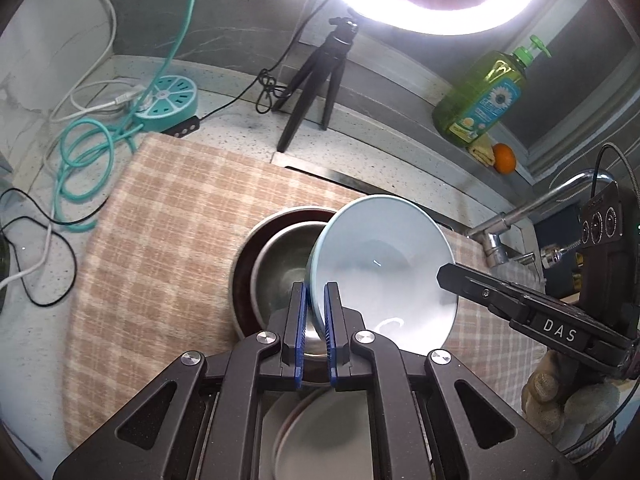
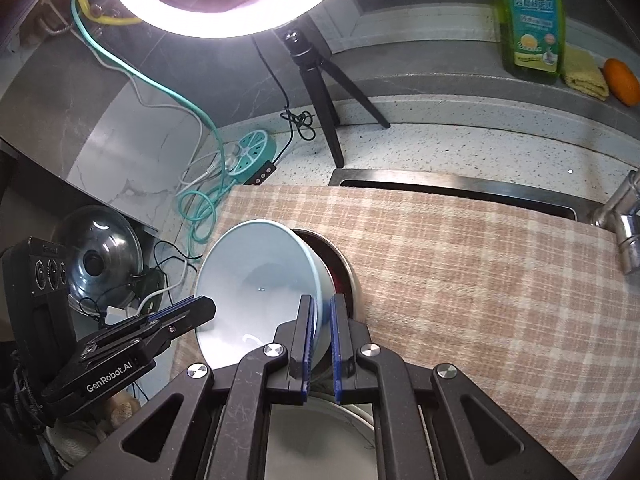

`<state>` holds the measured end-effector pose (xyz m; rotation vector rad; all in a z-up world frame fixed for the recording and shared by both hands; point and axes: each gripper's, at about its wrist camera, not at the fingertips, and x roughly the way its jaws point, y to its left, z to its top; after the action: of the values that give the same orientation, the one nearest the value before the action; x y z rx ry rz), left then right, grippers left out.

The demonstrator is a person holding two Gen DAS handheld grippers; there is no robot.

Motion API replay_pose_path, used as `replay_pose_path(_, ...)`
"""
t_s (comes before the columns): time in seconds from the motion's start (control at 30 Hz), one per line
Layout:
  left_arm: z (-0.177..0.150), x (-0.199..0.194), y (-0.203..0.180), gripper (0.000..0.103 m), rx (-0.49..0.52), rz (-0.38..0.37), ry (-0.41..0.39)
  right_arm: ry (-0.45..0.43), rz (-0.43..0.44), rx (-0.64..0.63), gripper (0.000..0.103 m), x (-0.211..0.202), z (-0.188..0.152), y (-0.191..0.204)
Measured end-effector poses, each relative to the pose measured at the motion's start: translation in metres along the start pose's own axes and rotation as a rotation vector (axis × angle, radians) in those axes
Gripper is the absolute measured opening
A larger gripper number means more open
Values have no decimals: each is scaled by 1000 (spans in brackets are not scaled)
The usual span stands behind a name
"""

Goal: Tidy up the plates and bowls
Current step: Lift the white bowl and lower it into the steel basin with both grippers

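Pale blue bowl (image 1: 384, 264) clamped at opposite rims by left gripper (image 1: 316, 320) and right gripper (image 2: 322, 336), carried tilted just ahead of both over steel bowl (image 1: 280, 264) on checked cloth (image 1: 160, 216); next move judged: level, lower, nest, release.

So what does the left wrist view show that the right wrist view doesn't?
Only the left wrist view shows the steel bowl nested in the dark-rimmed metal basin and a gloved hand. Only the right wrist view shows the glass pot lid. Both share the pale blue ceramic bowl, held tilted with the left gripper and right gripper each clamped on its rim, the checked beige cloth, the green soap bottle and the round teal power strip.
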<state>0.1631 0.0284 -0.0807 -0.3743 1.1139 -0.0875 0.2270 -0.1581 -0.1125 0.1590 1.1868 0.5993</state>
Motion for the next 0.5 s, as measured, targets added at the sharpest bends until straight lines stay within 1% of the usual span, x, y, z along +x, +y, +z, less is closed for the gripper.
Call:
replay_pose_path(0.23, 4, 4, 14, 7, -11, 11, 12, 26, 0, -6, 7, 17, 4, 8)
replay_pose_path(0.5, 2, 17, 24, 7, -29, 9, 51, 54, -5, -1, 7, 30, 4, 6)
